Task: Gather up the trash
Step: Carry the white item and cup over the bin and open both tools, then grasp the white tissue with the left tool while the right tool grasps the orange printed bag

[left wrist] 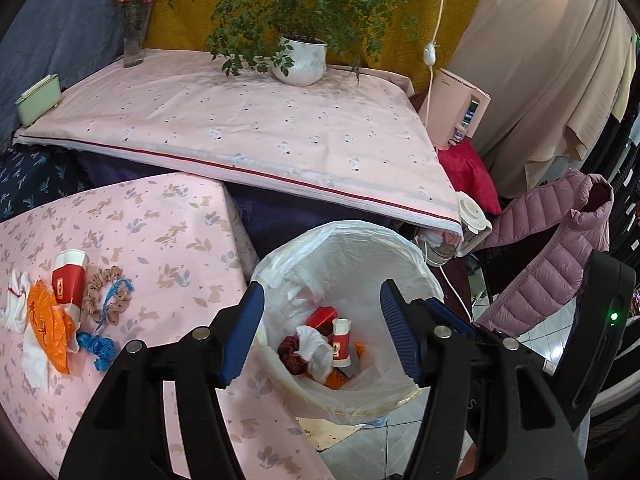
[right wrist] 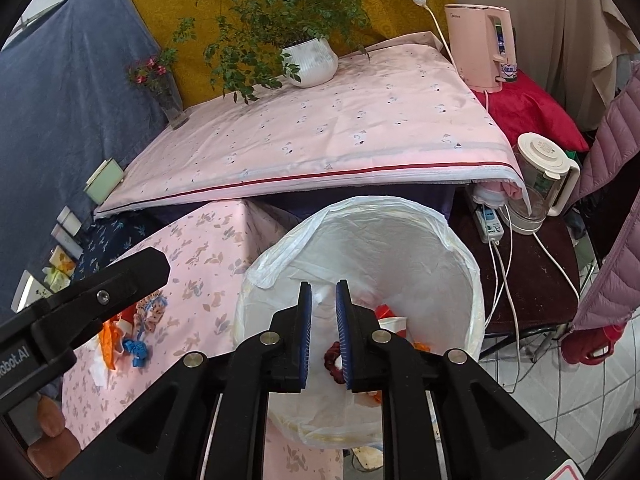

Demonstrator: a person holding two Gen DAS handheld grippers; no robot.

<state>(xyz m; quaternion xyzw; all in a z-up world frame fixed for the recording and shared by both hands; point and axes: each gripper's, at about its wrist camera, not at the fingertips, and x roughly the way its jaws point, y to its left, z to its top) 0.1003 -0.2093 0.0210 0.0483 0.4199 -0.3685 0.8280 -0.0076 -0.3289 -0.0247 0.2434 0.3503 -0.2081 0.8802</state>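
Note:
A trash bin lined with a white bag (left wrist: 404,256) (right wrist: 460,240) stands beside the pink table (left wrist: 180,220). Inside lie a red-and-white box (left wrist: 340,342), a dark red scrunchie (left wrist: 290,354) and crumpled tissue. My left gripper (left wrist: 320,340) is open and empty above the bin. My right gripper (right wrist: 323,336) hovers over the bin with its jaws a narrow gap apart and nothing between them. On the table lie a red-and-white paper cup (left wrist: 68,278), an orange wrapper (left wrist: 46,326), a blue wrapper (left wrist: 94,346), white tissues (left wrist: 14,300) and a beige scrunchie (left wrist: 108,294).
A higher table with a pink cloth (left wrist: 260,128) carries a potted plant (left wrist: 300,60), a vase (left wrist: 134,46) and a green box (left wrist: 38,98). A pink kettle (right wrist: 478,46), a glass kettle (right wrist: 540,176), cables and a pink jacket (left wrist: 552,256) stand at the right.

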